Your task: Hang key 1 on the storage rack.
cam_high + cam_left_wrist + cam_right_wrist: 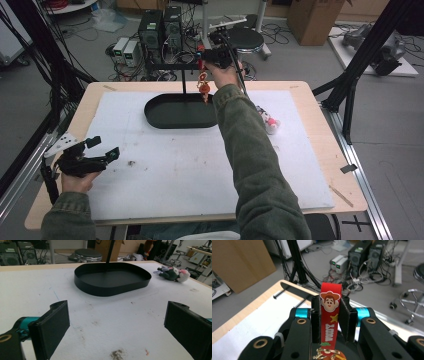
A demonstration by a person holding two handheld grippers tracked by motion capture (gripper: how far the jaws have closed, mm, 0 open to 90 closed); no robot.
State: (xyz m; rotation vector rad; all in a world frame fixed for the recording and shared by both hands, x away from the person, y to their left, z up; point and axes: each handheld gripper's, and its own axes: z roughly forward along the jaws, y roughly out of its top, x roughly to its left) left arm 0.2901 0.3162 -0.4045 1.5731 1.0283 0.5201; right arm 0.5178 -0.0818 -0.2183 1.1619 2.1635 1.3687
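The right tool (329, 320) is clenched on a red rubber strap keychain printed with a cartoon cowboy face (331, 315); both pads press the strap's flat sides and its looped end stands up above them. In the high view the right tool (202, 64) is held at the far edge of the table (320, 165), above the far right rim of a black oval metal tray with a thin upright post (170, 117), and the keychain's gold and orange charms hang down from it over that rim. The left tool (117, 322) is released, its jaws standing wide apart with nothing between them. It rests low over the white foam sheet (180, 170) at the near left, well apart from the tray. A small plush toy in white, pink and dark green (269, 121) lies on the sheet to the right of the tray.
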